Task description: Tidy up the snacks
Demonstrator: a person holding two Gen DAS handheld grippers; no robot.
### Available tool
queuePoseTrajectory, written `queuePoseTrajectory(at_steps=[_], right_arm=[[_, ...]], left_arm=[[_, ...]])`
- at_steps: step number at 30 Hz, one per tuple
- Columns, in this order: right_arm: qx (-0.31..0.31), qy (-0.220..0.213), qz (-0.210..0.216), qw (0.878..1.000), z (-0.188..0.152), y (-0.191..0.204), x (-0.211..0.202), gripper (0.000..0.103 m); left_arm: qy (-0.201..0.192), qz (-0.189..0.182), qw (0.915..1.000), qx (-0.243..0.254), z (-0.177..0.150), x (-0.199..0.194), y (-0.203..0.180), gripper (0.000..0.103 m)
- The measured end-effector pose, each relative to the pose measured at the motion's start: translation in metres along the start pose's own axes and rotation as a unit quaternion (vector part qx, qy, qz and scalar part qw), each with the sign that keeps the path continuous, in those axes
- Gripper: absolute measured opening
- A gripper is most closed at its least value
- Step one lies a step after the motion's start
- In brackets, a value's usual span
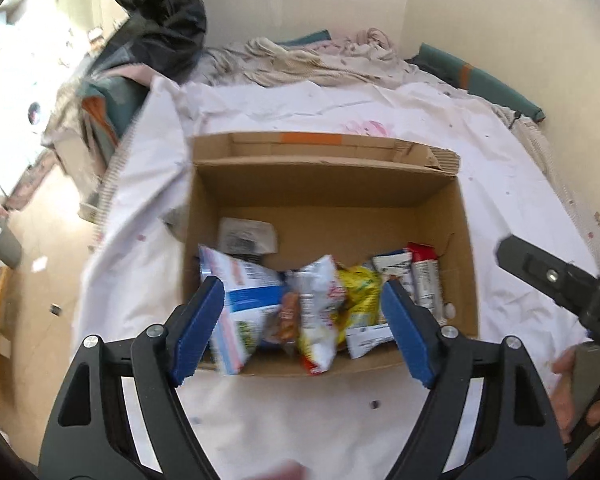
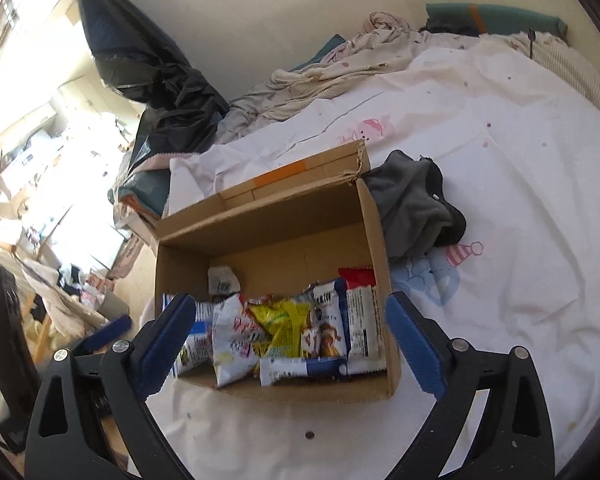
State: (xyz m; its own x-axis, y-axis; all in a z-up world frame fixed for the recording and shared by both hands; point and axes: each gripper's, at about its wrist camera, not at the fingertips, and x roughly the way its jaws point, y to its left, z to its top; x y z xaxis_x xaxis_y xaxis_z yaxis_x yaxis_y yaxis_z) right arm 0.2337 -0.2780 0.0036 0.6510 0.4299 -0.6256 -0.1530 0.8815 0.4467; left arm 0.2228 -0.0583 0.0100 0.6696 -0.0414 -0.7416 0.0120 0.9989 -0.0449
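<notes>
The snack packets [image 1: 320, 308] are lying bunched along the near wall of the cardboard box [image 1: 332, 196] on the bed [image 1: 500, 184]; I'm judging them light, crinkly and slippery, best pinched at a flat sealed edge. I'm holding both the left tongs [image 1: 304, 328] and the right tongs [image 2: 292, 340] wide open above them, gripping nothing, with a grey cloth [image 2: 412, 204] lying just beside the box

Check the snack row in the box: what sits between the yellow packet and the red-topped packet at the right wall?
Right wrist view: a blue-and-white packet stands between the yellow packet and the red-topped packet in the cardboard box.
</notes>
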Motion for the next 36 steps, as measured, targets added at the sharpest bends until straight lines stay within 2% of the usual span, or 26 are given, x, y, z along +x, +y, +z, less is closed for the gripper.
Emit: queuePoseTrajectory(at_steps=[6, 11, 13, 18, 20, 27, 36], right_arm=[[-0.050, -0.023, -0.020, 0.998, -0.018, 0.022, -0.025, 0.098], [-0.074, -0.053, -0.042, 0.995, -0.036, 0.035, -0.049, 0.098], [-0.084, -0.060, -0.052, 0.993, -0.044, 0.038, -0.055, 0.098], [-0.096, -0.062, -0.051, 0.992, -0.060, 0.045, -0.063, 0.103], [-0.094, -0.058, -0.054, 0.992, -0.066, 0.046, -0.064, 0.103], [-0.092, -0.050, -0.062, 0.993, -0.080, 0.052, -0.063, 0.103], [-0.103, -0.066, -0.087, 0.989, -0.084, 0.057, -0.061, 0.103]], left_arm=[[-0.022, 0.042, 0.9989, -0.003, -0.012, -0.027, 0.019, 0.078], [-0.031, 0.053, 0.9980, -0.014, -0.028, -0.047, 0.039, 0.078], [-0.036, 0.049, 0.9980, -0.018, -0.036, -0.055, 0.045, 0.078], [-0.049, 0.035, 0.9975, -0.036, -0.057, -0.076, 0.055, 0.098], [-0.055, 0.034, 0.9971, -0.040, -0.065, -0.084, 0.057, 0.103], [-0.083, 0.028, 0.9952, -0.045, -0.079, -0.100, 0.061, 0.103], [-0.087, 0.026, 0.9947, -0.049, -0.082, -0.099, 0.065, 0.103]])
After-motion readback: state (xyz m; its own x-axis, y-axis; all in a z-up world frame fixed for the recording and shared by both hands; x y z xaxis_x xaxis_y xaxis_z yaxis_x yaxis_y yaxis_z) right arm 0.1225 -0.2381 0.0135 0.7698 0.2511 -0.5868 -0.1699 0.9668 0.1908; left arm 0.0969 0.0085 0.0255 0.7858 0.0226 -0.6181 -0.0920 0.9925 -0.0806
